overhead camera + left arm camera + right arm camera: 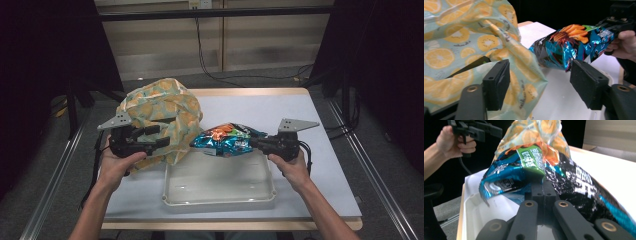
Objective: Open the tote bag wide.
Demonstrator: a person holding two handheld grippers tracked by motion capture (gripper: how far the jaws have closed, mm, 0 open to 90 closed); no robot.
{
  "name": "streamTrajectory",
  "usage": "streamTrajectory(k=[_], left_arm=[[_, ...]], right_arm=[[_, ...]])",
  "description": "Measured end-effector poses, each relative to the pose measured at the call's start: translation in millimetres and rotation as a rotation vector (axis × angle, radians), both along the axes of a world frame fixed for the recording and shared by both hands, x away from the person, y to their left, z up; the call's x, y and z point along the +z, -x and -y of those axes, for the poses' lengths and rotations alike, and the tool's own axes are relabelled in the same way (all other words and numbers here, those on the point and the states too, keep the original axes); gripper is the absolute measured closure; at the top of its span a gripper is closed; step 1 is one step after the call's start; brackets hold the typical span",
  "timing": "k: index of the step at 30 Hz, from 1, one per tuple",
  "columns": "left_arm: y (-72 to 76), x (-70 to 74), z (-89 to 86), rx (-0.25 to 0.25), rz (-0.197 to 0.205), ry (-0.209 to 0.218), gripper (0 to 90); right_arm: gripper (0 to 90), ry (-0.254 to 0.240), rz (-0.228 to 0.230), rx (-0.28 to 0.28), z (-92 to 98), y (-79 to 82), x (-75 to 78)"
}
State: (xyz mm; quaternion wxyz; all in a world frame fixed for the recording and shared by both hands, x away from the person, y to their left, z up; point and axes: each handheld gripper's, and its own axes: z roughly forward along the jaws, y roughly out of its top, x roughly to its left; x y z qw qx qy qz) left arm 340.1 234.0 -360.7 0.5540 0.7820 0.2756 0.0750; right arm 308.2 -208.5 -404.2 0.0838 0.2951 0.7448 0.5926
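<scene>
My right gripper, at center right of the high view, is clenched on the edge of a blue snack bag, which hangs in mid-frame just above the far rim of the white tray. My left gripper, at center left, has its jaws spread, with a fold of the orange-print cloth bag lying loosely between them; I cannot see the pads pressing it. The snack bag's far end points at the cloth bag's opening, just beside it.

snack bag: shiny blue-black, crinkled, level above tray | fruit-print cloth bag: slumped, left of it
</scene>
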Motion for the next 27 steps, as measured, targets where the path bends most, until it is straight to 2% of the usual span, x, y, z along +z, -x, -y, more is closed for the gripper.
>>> streamTrajectory(k=[6, 11, 13, 14, 19, 21, 27], left_arm=[[8.2, -0.6, -4.0, -0.012, -0.015, 0.008, 34.4], [18.9, -2.5, -9.3, -0.018, -0.019, -0.015, 33.9], [23.2, -4.6, -11.5, -0.023, -0.024, -0.008, 33.7], [25.9, -6.6, -12.1, -0.027, -0.035, 0.002, 33.7], [35.8, -17.6, -9.4, -0.038, -0.047, -0.032, 34.7], [38.5, -21.7, -7.3, -0.046, -0.052, -0.027, 34.9], [48.5, -32.7, -3.1, -0.062, -0.061, -0.052, 35.2]], right_arm=[[90.0, 0.045, -0.022, 0.007, 4.0, 10.3, -10.1], [90.0, 0.071, -0.051, 0.017, 7.8, 17.0, -21.0], [90.0, 0.103, -0.056, 0.015, 8.1, 20.6, -25.4], [90.0, 0.105, -0.06, 0.009, 8.8, 22.0, -27.7], [90.0, 0.14, -0.079, 0.02, 10.0, 25.1, -37.1], [90.0, 0.159, -0.079, 0.02, 9.6, 26.9, -38.9], [90.0, 0.162, -0.088, 0.029, 9.2, 29.9, -42.9]])
